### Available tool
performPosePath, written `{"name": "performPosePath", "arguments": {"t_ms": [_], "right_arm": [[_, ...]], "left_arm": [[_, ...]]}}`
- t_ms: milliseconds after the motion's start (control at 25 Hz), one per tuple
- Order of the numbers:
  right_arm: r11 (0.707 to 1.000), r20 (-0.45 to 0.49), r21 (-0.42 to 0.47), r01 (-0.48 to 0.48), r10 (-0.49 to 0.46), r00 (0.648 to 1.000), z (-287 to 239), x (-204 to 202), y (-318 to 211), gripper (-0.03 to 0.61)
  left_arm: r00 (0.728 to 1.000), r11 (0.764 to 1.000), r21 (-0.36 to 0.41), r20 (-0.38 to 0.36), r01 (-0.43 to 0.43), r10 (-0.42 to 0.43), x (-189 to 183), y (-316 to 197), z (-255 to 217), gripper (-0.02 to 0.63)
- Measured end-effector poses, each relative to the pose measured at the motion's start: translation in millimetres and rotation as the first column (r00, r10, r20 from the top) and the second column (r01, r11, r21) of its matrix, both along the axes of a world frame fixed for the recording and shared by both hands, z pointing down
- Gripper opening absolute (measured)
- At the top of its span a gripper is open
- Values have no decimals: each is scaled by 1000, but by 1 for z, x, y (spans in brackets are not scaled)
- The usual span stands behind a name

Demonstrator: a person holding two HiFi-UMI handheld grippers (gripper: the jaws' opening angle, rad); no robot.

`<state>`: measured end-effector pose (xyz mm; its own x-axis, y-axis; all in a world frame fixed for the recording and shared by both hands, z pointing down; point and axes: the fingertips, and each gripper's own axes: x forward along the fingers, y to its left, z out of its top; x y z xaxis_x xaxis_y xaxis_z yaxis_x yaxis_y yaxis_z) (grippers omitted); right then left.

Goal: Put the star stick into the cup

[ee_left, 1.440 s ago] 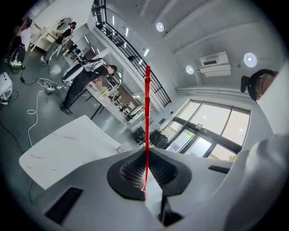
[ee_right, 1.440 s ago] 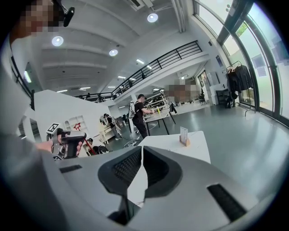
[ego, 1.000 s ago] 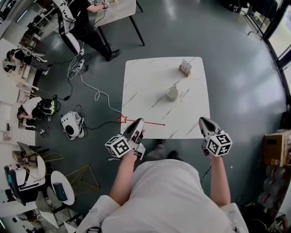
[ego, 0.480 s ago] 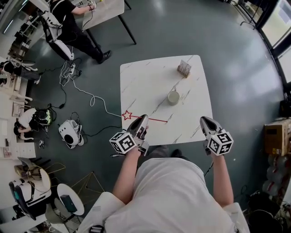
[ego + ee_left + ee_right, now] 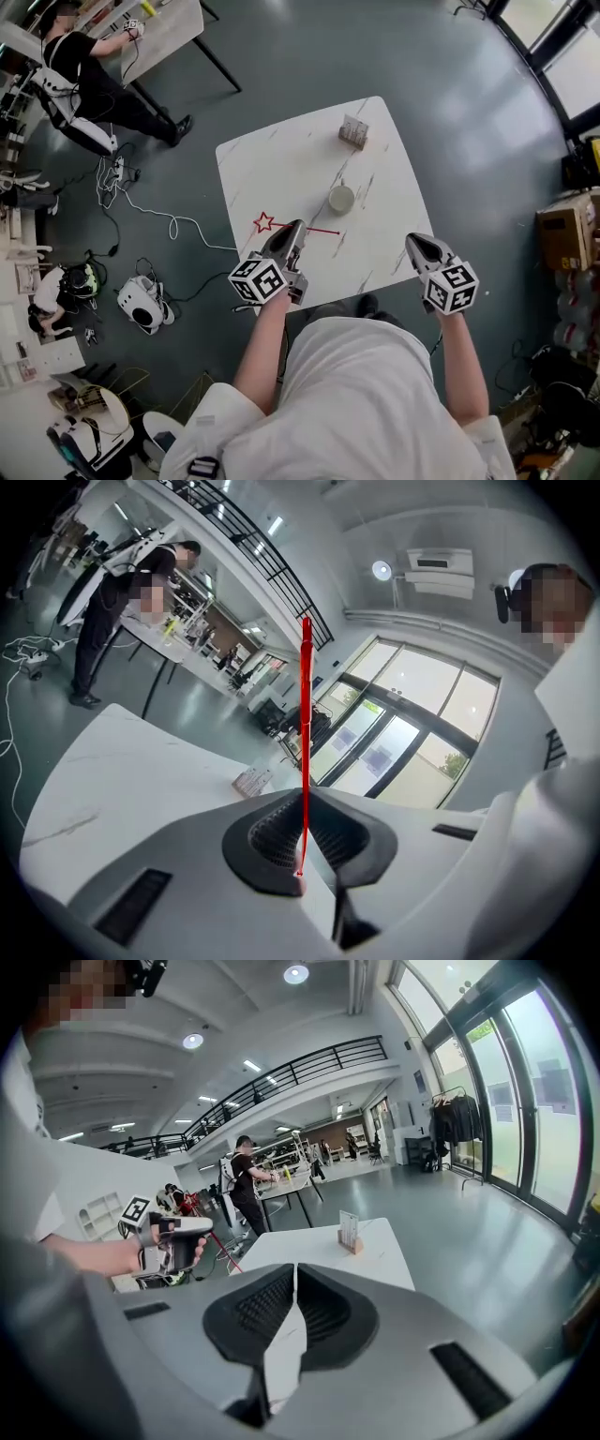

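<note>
Over the near left edge of the table (image 5: 272,164), the left gripper (image 5: 294,230) pinches the star stick (image 5: 305,724), star to the left, bare end pointing right. The cup (image 5: 341,198) stands just beyond, mid-table; I'd tilt that end down over its mouth before releasing. Near right, the right gripper (image 5: 419,243) is closed, empty.

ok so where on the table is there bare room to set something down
Widest bare patch on the table: the left half, between the card stand and the star stick. Also bare: the strip from the cup to the right edge. Crowded: the near edge, where the left gripper holds the stick before the cup.
</note>
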<state>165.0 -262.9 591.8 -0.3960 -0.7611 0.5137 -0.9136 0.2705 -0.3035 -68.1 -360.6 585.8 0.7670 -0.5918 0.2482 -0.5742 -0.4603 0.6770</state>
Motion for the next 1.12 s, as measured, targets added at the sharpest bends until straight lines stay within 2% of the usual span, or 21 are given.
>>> {"name": "performPosePath", "arguments": {"t_ms": [480, 680, 920, 1120], "right_arm": [[992, 20, -55, -116, 117, 993, 18, 16, -8, 29], [985, 31, -70, -158, 160, 987, 28, 16, -5, 29], [982, 47, -79, -174, 178, 983, 35, 13, -1, 29], [980, 68, -88, -178, 184, 981, 41, 9, 2, 29]], "left_arm": [[980, 984, 76, 132, -163, 152, 54, -70, 31, 23], [957, 966, 99, 189, -239, 218, 77, -85, 48, 23], [905, 934, 108, 306, -341, 295, 103, -92, 75, 23], [891, 930, 79, 327, -359, 316, 111, -93, 97, 23]]}}
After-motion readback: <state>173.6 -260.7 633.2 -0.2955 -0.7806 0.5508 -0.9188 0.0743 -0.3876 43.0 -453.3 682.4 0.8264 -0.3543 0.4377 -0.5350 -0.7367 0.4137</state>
